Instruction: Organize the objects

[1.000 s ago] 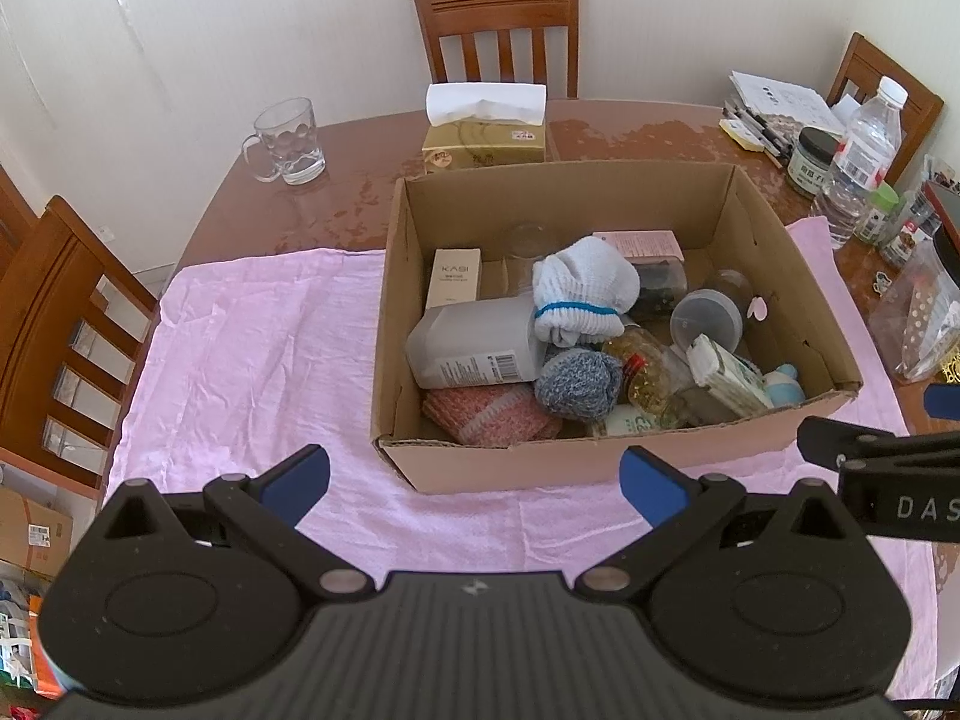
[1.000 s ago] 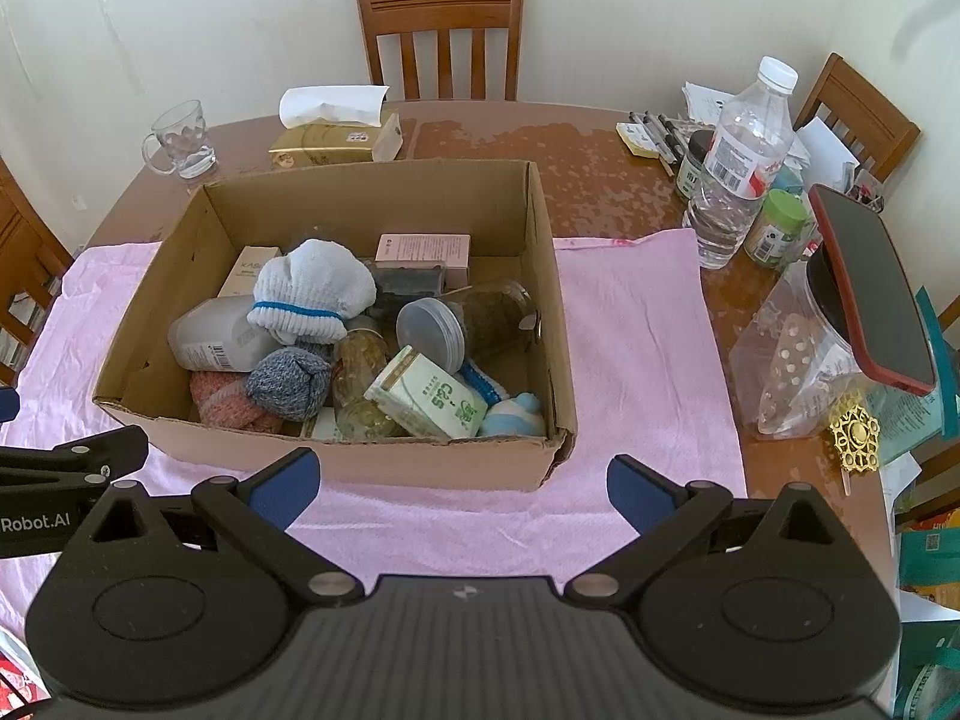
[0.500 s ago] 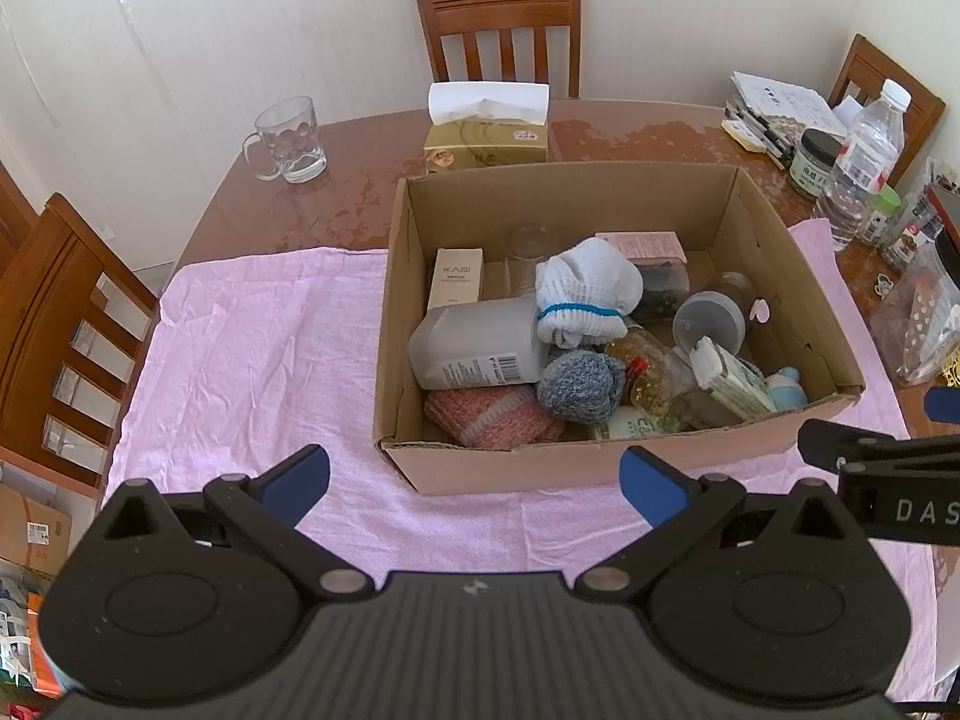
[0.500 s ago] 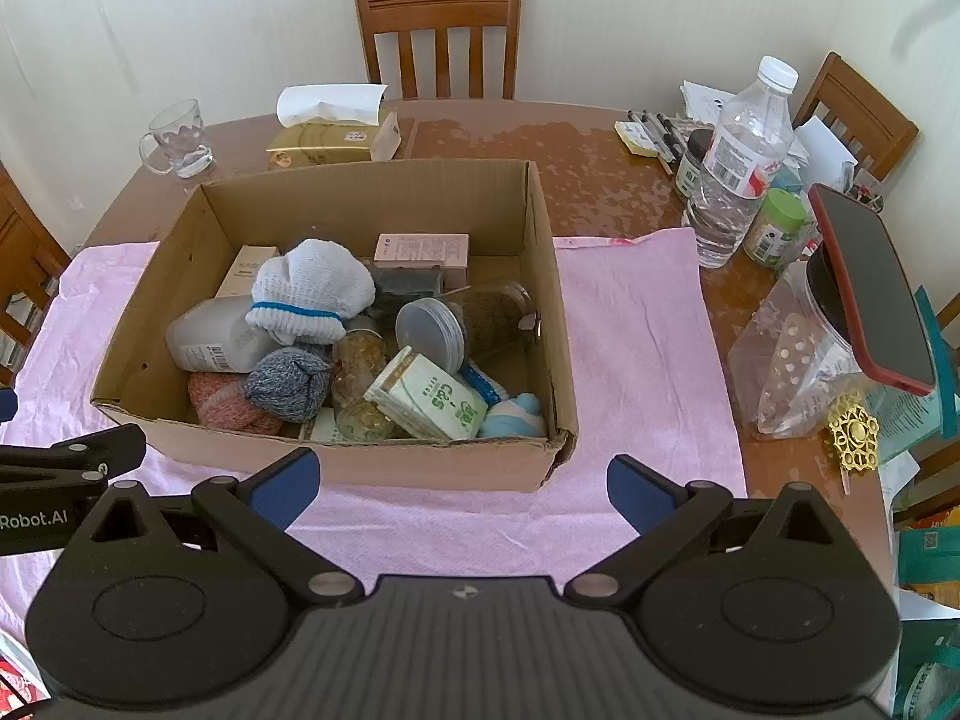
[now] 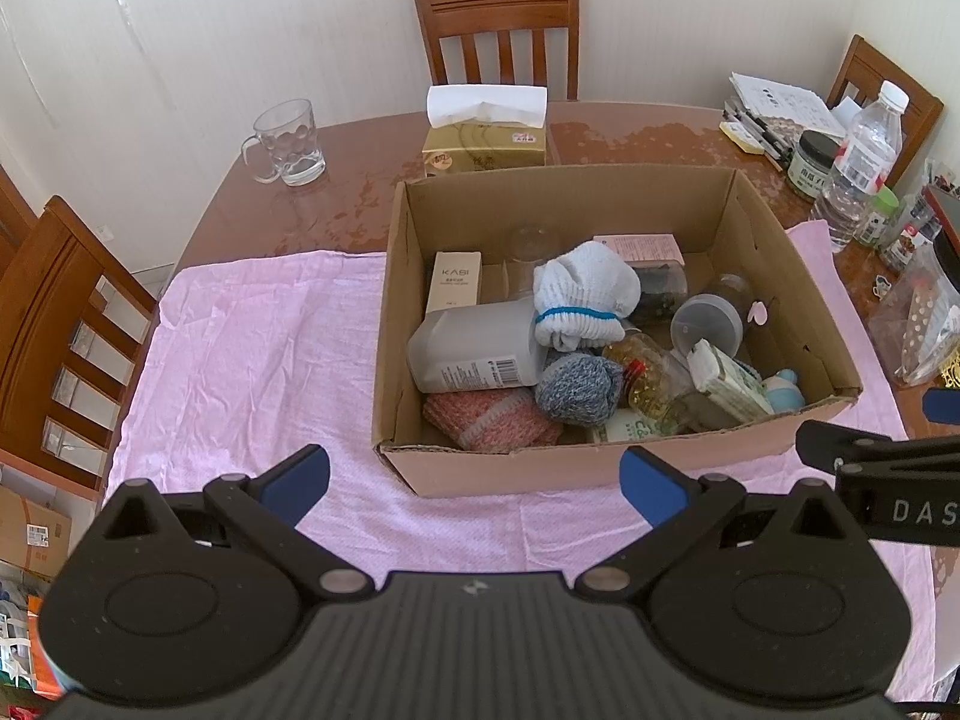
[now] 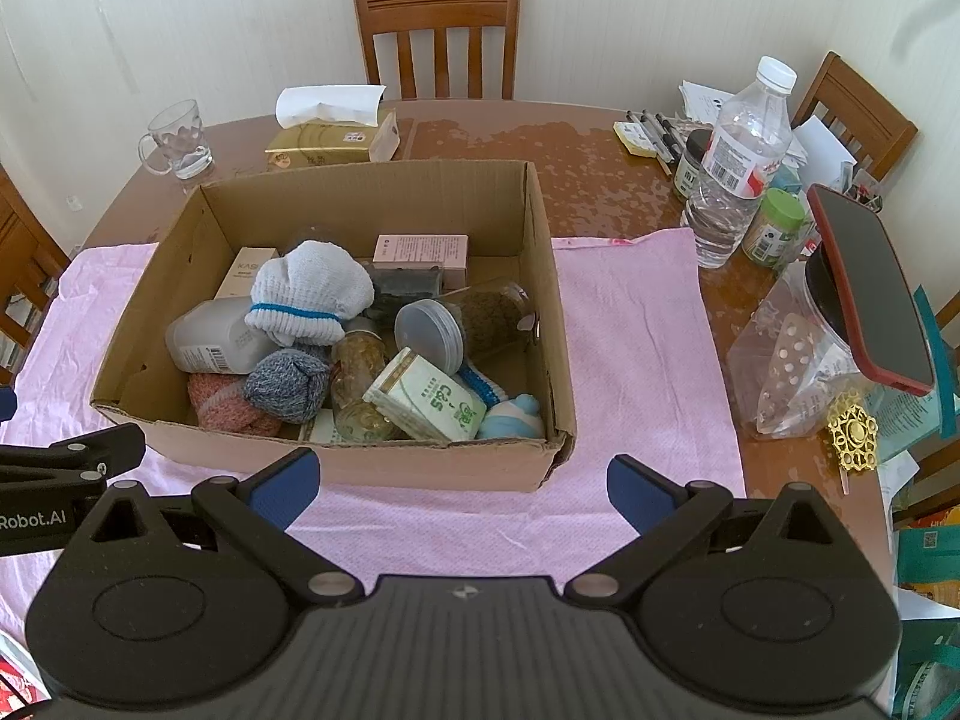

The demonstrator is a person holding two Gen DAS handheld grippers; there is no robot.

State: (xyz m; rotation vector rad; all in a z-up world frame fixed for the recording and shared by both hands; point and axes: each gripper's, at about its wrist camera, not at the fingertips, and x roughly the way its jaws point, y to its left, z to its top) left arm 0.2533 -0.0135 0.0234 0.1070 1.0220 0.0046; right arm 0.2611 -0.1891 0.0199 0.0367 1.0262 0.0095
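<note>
Cardboard box [image 5: 600,468] clutter overlapping, glass [image 5: 531,243] barely discernible, right gripper [image 5: 888,462] cropped

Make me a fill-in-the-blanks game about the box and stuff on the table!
1. The white sock lies inside the cardboard ____.
2. The box sits on a ____ cloth.
3. The glass mug on the table is ____ of drink.
4. Both grippers, left and right, are ____.

Missing words: box; pink; empty; open

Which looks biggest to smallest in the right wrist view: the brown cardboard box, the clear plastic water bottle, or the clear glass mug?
1. Brown cardboard box, largest by far.
2. Clear plastic water bottle.
3. Clear glass mug, smallest, though it stands farther back, so apparent size may mislead.
</note>
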